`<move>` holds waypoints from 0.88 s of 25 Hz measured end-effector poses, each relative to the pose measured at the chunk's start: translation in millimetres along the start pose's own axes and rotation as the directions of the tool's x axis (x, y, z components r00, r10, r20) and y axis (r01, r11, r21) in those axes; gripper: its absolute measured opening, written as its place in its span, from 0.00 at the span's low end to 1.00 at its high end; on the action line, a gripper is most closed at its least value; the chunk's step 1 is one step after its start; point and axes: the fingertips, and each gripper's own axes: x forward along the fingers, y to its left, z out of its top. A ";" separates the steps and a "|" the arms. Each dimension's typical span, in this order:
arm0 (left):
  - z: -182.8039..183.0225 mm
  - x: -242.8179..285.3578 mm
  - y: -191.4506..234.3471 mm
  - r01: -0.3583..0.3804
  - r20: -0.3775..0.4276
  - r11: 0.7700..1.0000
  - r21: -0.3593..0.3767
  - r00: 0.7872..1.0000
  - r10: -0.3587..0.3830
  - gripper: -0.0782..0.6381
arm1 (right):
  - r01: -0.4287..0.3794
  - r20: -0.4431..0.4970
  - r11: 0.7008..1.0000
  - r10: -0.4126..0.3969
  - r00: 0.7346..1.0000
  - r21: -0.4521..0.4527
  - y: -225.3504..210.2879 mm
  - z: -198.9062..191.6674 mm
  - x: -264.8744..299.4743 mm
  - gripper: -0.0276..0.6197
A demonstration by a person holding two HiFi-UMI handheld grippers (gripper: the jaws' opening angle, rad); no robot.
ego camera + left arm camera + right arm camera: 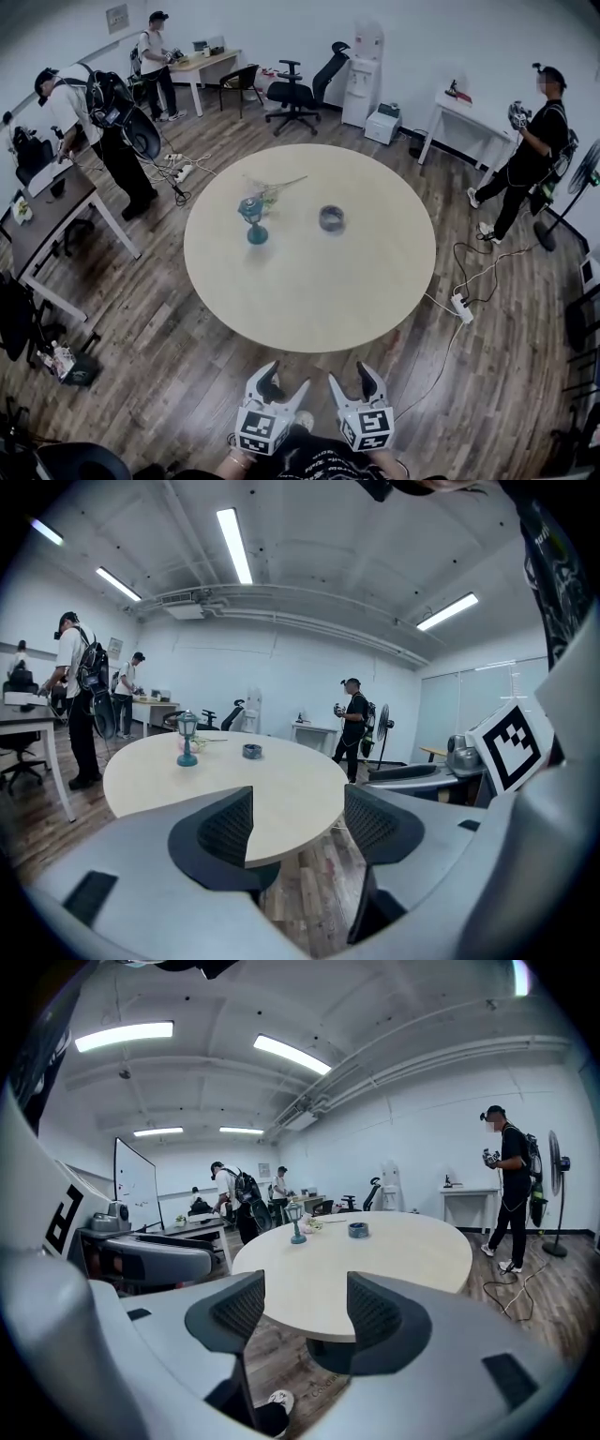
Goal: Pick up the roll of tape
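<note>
The roll of tape [331,218] is a small grey ring lying flat on the round beige table [309,300], right of centre toward the far side. It shows small in the left gripper view [251,751] and the right gripper view [358,1230]. My left gripper [286,382] and right gripper [350,380] hang side by side short of the table's near edge, far from the roll. Both stand open with nothing between their jaws [295,827] [300,1312].
A small teal lantern [251,217] stands left of the tape, with a flower stem [274,190] behind it. Three people stand around the room near desks [42,220]. Office chairs [292,96], a fan [572,183] and a power strip with cables [461,306] lie around the table.
</note>
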 end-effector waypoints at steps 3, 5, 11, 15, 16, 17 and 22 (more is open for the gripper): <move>0.8 13.7 7.3 0.025 -0.011 1.000 0.000 1.000 -0.025 0.54 | 0.019 -0.002 1.000 -0.019 1.000 0.008 -5.3 0.9 9.2 0.46; 4.8 23.5 11.7 0.043 -0.014 0.999 -0.003 0.999 -0.043 0.54 | 0.038 -0.005 0.999 -0.038 0.999 0.020 -12.1 2.4 16.4 0.46; 20.8 57.6 43.3 0.084 -0.021 0.996 0.024 0.996 -0.084 0.54 | 0.091 -0.005 0.995 -0.091 0.996 0.036 -27.4 16.7 52.1 0.46; 39.2 88.0 68.5 0.121 -0.026 0.992 0.024 0.992 -0.121 0.54 | 0.130 -0.003 0.991 -0.130 0.992 0.038 -37.0 35.6 84.2 0.46; 42.0 96.2 75.1 0.135 -0.026 0.990 0.029 0.991 -0.135 0.54 | 0.141 0.000 0.989 -0.141 0.990 0.037 -39.4 40.8 92.6 0.46; 46.4 104.6 82.0 0.149 -0.024 0.988 0.037 0.989 -0.148 0.54 | 0.152 0.003 0.988 -0.152 0.988 0.037 -41.9 46.1 101.4 0.46; 70.9 140.4 116.5 0.208 -0.013 0.976 0.068 0.978 -0.208 0.54 | 0.206 0.015 0.978 -0.207 0.978 0.042 -48.0 68.4 144.2 0.46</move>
